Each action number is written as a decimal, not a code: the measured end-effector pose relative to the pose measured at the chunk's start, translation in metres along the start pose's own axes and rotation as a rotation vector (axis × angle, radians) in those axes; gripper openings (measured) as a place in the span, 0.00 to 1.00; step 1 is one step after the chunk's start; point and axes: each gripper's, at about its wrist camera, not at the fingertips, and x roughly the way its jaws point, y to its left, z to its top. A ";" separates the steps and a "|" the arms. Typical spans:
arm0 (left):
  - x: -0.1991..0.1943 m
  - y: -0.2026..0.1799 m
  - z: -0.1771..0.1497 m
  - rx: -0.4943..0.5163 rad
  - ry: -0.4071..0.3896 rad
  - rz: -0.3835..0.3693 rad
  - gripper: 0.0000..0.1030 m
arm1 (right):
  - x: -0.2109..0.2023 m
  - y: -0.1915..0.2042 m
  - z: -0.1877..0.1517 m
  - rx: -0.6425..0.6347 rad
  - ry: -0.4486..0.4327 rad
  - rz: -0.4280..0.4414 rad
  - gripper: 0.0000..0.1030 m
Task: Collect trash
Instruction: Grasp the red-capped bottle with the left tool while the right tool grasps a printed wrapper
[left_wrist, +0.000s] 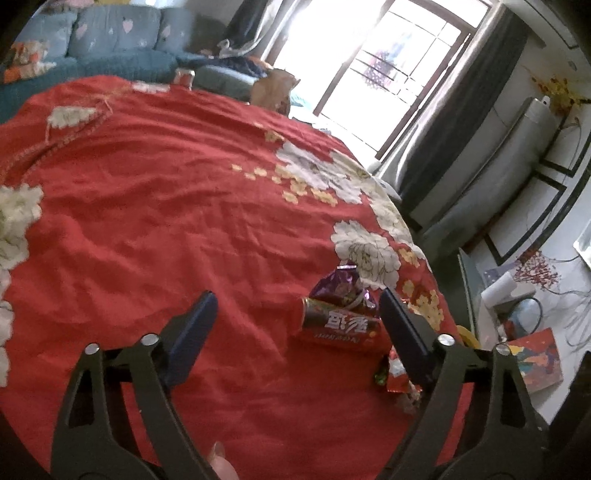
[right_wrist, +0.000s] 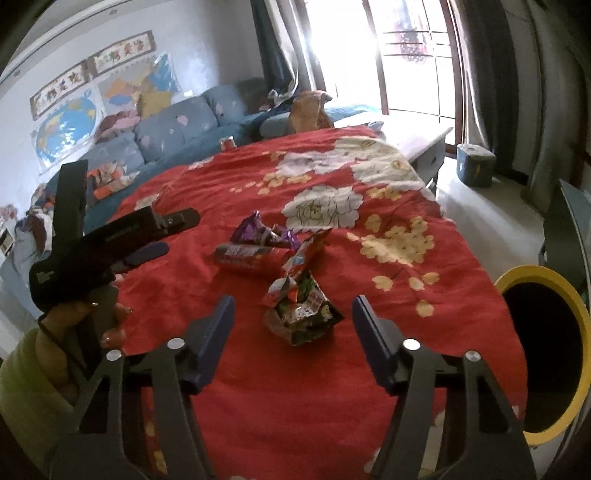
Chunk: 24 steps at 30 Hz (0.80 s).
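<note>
The right gripper hangs with its jaws apart and empty above a crumpled green-and-red wrapper on the red flowered cloth, and the left gripper, also apart and empty, points toward a red can lying on its side against a purple wrapper. The yellow-rimmed bin stands just off the table's right edge. The risks look plain: the round can may roll out from closing pads, the light wrapper may slip or snag the loose cloth, and the two grippers work close together.
</note>
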 end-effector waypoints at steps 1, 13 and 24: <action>0.002 0.002 -0.001 -0.008 0.011 -0.008 0.71 | 0.003 -0.001 -0.001 -0.003 0.007 -0.003 0.60; 0.042 0.005 -0.011 -0.060 0.125 -0.080 0.62 | 0.037 -0.028 -0.012 0.081 0.088 -0.011 0.46; 0.056 -0.017 -0.018 0.016 0.132 -0.068 0.62 | 0.053 -0.034 -0.017 0.121 0.127 0.071 0.27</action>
